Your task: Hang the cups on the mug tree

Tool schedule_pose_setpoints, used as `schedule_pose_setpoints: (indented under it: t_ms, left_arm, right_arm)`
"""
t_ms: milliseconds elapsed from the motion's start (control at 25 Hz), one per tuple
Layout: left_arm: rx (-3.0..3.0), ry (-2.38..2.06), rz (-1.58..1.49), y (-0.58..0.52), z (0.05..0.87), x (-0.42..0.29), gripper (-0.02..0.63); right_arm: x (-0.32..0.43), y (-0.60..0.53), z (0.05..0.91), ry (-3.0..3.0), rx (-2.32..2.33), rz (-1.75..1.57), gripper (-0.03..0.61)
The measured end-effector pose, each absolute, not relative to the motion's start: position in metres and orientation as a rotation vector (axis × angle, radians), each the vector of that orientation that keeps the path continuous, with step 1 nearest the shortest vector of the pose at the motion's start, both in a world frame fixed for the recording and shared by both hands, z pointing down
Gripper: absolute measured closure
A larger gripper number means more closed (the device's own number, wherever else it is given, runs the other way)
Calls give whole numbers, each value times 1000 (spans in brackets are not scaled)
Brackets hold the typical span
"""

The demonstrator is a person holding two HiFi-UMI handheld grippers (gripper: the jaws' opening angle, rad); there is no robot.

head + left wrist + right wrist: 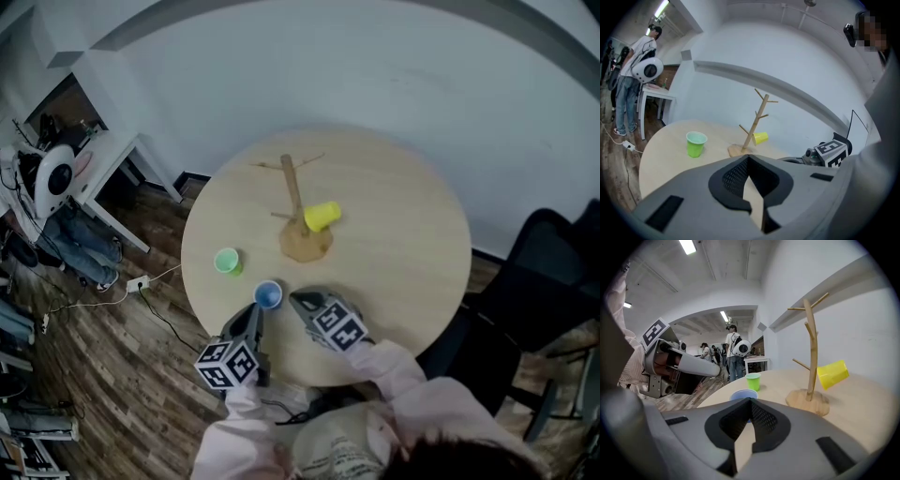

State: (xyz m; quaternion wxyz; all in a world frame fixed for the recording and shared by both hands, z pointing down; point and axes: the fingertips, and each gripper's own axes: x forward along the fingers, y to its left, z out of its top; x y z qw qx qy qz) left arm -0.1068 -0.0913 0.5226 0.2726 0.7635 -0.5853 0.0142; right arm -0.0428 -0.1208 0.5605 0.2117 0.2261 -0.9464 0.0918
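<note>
While the yellow cup [322,217] hangs on the mug tree [294,192] mid-frame, the green cup [227,261] and blue cup [268,294] stand on the table [403,253] just below left. Beside the blue cup, the left gripper [254,312] and right gripper [300,300] are squeezed closed, holding nothing.

You are getting dim, flat light; ceiling tubes [688,246] are glaring overhead, and every frame's edges are bending and darkening.

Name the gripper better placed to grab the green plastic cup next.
Left, probably. The left gripper sits nearer the green plastic cup; the right gripper would have to cross the blue plastic cup.
</note>
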Motion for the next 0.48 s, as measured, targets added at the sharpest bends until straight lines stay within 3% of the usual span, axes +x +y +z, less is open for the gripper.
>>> schedule_pose_setpoints:
  t_ms: [480]
  left_arm:
    - [2061, -1524, -16, -53, 521, -120, 609]
  right_arm:
    - [-59, -87, 567, -2574, 692, 242, 577]
